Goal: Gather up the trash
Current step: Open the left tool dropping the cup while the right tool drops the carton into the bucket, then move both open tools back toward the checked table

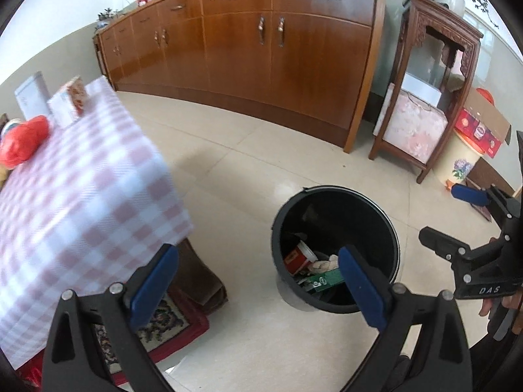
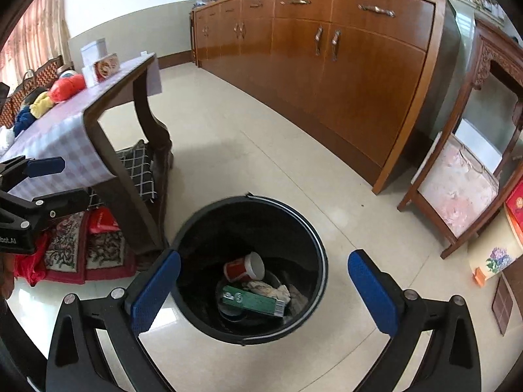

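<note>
A black trash bin [image 2: 287, 215] stands on the tiled floor; it also shows in the left wrist view [image 1: 330, 202]. Inside lie a red-and-white cup [image 2: 243, 268], a green carton [image 2: 253, 300] and crumpled paper [image 2: 271, 289]. My right gripper [image 2: 264, 289] is open and empty, held above the bin's mouth. My left gripper [image 1: 258, 281] is open and empty, held above the floor between the table and the bin. The right gripper shows in the left wrist view [image 1: 454, 215], open.
A table with a pink checked cloth [image 1: 81, 176] stands left of the bin, with boxes [image 1: 67, 103] and a red bag [image 1: 23, 142] on it. A long wooden sideboard [image 1: 255, 52] lines the back wall. A carved stand [image 1: 425, 98] and boxes [image 1: 480, 127] are at right. Floral cushions [image 2: 85, 245] lie under the table.
</note>
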